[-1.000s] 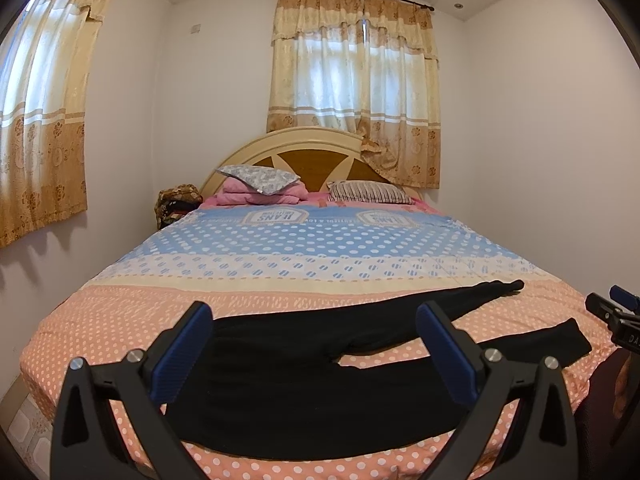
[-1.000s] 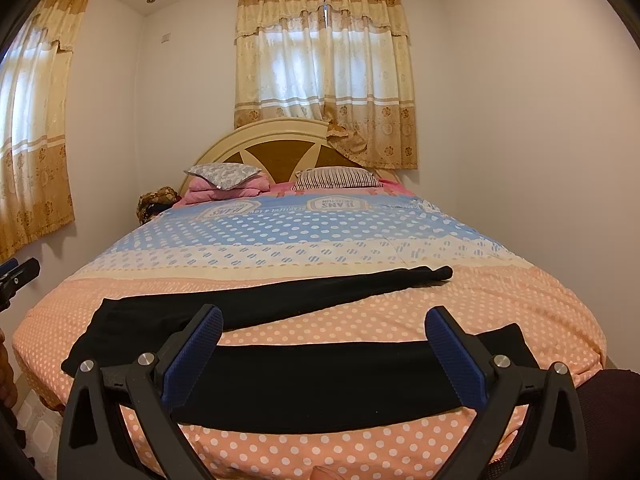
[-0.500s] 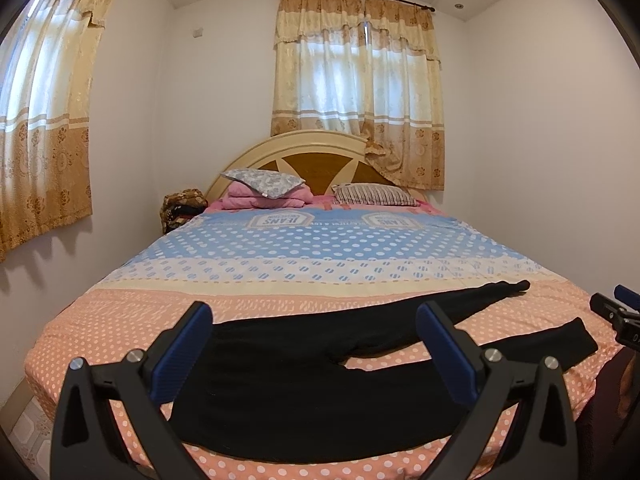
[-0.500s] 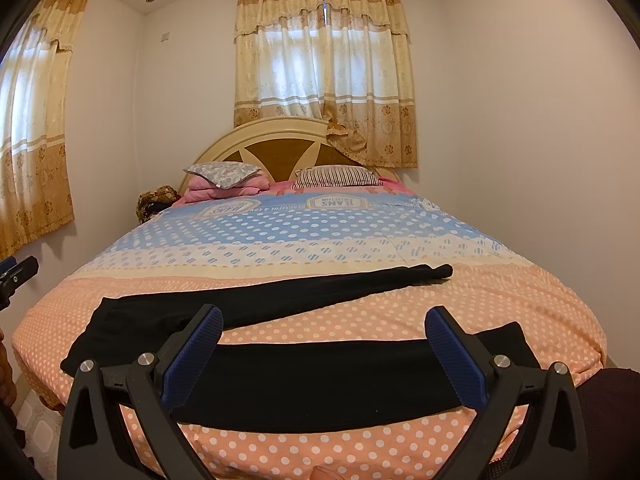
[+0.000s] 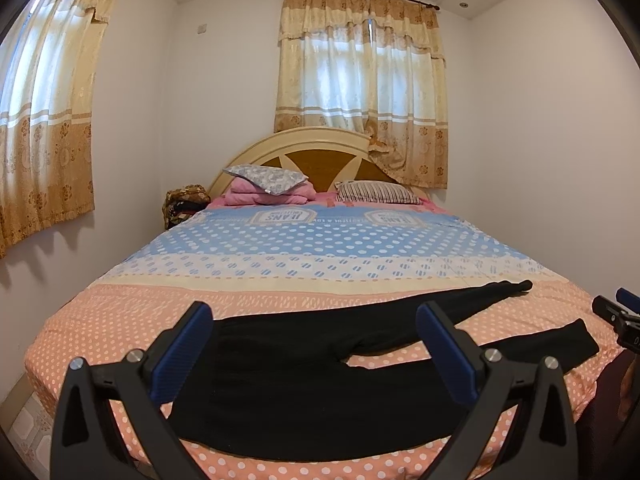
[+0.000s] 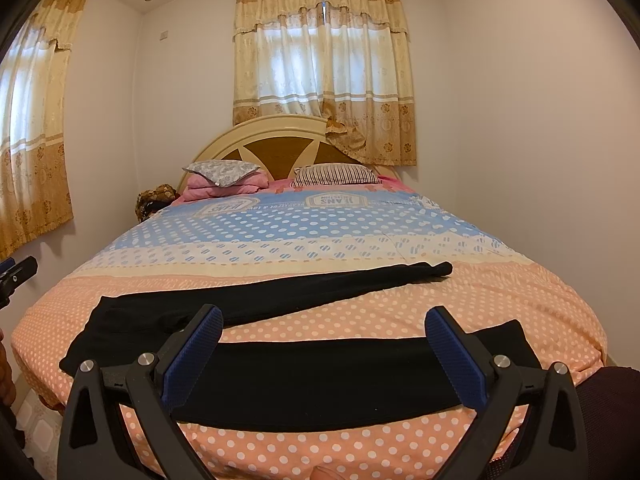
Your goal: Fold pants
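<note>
The wide bed with its peach, cream and blue polka-dot cover [image 5: 132,312] carries everything here. Across its near, peach end lie the black, thin-looking fabric pants [image 5: 280,380], spread flat with the waist toward the left side and the two legs splayed apart toward the right, one leg running along the bed's edge and the other angling away toward the middle [image 6: 340,286].

They look light, limp and unstructured, so they should drape and sag as soon as they are lifted and slide readily over the cover. The sensible holds, I judge, are the far leg's cuff and the waist corner, pinching through both layers so the leg can be laid over its twin.

The left gripper with blue ribbed pads [image 5: 314,330] hangs above the hip area, jaws spread wide and holding nothing. The right gripper of the same build [image 6: 324,334] hangs above the near leg, likewise released and clear of the cloth.

The near hem of the waist is covered by the left gripper's frame. Black on black hides seams, pockets and creases, and whether there is a waistband I cannot tell.
</note>
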### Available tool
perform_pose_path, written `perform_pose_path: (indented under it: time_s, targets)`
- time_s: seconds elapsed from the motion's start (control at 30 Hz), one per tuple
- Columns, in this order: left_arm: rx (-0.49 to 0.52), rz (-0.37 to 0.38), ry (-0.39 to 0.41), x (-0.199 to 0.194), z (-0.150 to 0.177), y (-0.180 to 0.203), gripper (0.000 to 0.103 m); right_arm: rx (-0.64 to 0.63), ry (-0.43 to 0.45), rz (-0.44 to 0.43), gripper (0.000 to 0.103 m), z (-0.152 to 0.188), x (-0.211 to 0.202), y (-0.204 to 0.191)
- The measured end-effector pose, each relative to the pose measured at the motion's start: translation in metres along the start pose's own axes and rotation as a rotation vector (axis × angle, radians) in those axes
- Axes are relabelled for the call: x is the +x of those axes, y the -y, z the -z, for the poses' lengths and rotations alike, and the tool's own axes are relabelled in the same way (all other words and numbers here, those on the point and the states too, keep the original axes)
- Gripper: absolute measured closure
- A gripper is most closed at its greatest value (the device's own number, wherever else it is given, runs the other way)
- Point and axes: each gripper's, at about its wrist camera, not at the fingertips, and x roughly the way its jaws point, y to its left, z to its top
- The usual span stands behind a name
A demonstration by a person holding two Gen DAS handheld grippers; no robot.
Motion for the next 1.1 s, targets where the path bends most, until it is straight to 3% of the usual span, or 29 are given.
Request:
perform_pose_path:
  time_s: [1.1]
  targets:
    - [0.000, 0.006, -0.033, 0.015, 0.017, -0.002, 0.000, -0.007, -0.043, 0.020, 0.001, 0.017, 0.020, -0.002]
